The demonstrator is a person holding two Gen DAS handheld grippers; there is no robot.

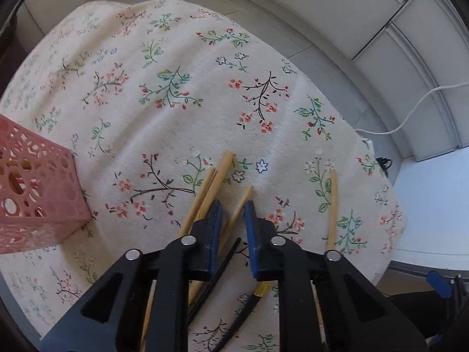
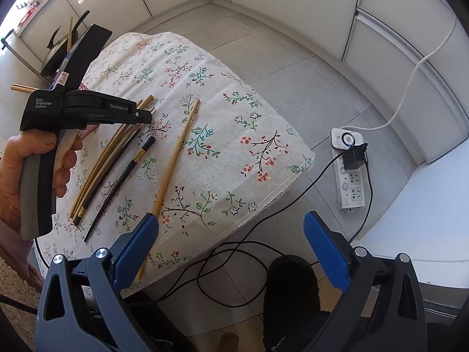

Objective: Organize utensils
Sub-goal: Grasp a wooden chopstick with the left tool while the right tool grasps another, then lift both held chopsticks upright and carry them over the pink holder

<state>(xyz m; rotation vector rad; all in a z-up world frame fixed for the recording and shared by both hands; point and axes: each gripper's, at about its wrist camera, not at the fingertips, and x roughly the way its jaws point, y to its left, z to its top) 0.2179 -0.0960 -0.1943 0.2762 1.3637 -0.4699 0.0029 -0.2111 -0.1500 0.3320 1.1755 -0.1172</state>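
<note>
- Left tongs (image 1: 233,208), slightly apart, straddle a pale bamboo chopstick (image 1: 241,202) on the floral-clothed bench (image 1: 176,102).
- Best squeeze mid-shaft, then lift level.
- Right tongs (image 2: 231,226) gape wide, empty.

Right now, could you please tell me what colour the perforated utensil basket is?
The basket is pink, seen best in the left wrist view.

This looks like a home, likely a kitchen or dining corner: a round table under a cream floral-print tablecloth (image 2: 222,135) stands on pale grey floor tiles (image 2: 293,67), ringed by plain white cabinet doors (image 2: 293,3). A white power strip (image 2: 350,173) lies on the floor with a black adapter (image 2: 355,155) plugged in.
</note>
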